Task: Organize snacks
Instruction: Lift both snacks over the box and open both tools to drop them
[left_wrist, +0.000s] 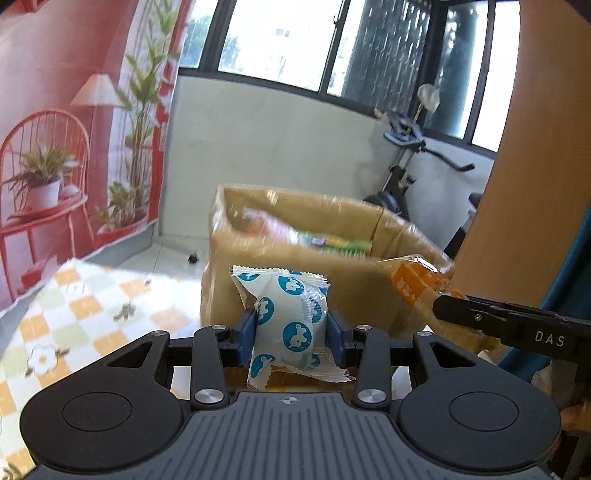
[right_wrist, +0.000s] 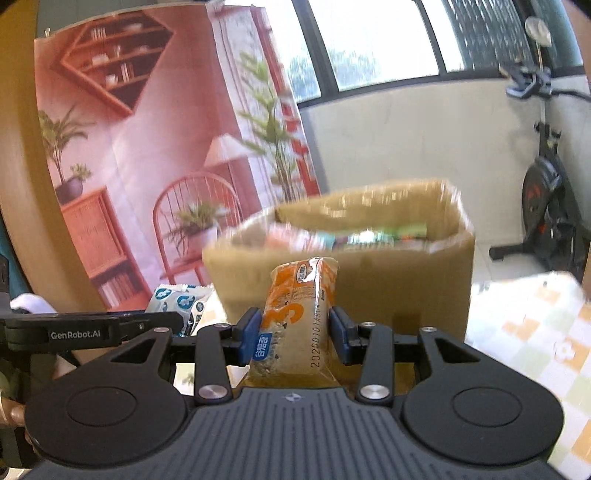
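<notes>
Snack packets are both airborne before the open cardboard box (left_wrist: 295, 288): left tool (left_wrist: 291, 334) clamps the blue-and-white packet (left_wrist: 291, 325), right tool (right_wrist: 293, 334) clamps the orange packet (right_wrist: 299, 317). Risk: released short of the rim, either would fall onto the checkered surface (left_wrist: 92, 314); slick wrappers may slip.

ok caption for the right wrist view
Right claw grips an orange snack packet before the cardboard box.

two held snack packets (left_wrist: 291, 325) (right_wrist: 299, 317) side by side before the box (left_wrist: 295, 258), snacks (right_wrist: 347, 236) inside
</notes>
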